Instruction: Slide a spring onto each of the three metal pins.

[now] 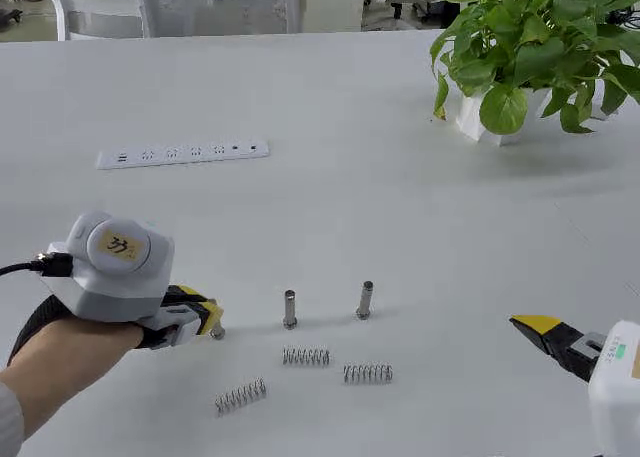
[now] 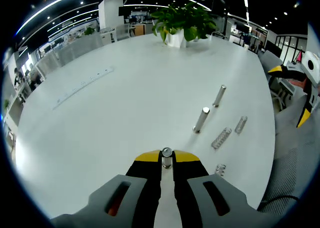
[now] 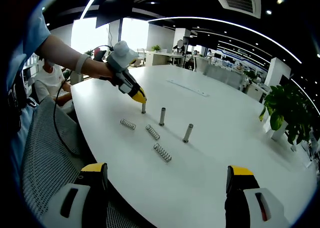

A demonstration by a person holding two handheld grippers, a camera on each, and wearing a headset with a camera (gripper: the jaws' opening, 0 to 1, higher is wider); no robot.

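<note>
While the left gripper (image 2: 167,157) clamps a pin (image 2: 166,152), the right gripper (image 3: 167,168) (jaws apart) should pinch the nearest spring (image 1: 367,374). Thread it straight.

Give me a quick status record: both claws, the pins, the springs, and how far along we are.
left claw: shut on the held pin, which is upright
right claw: open, holding nothing, off to the side of the parts
free pins: middle pin and end pin, both standing upright
springs: first spring, second spring, third spring, all lying flat on the table
progress: no pin carries a spring yet
background: power strip, potted plant
</note>
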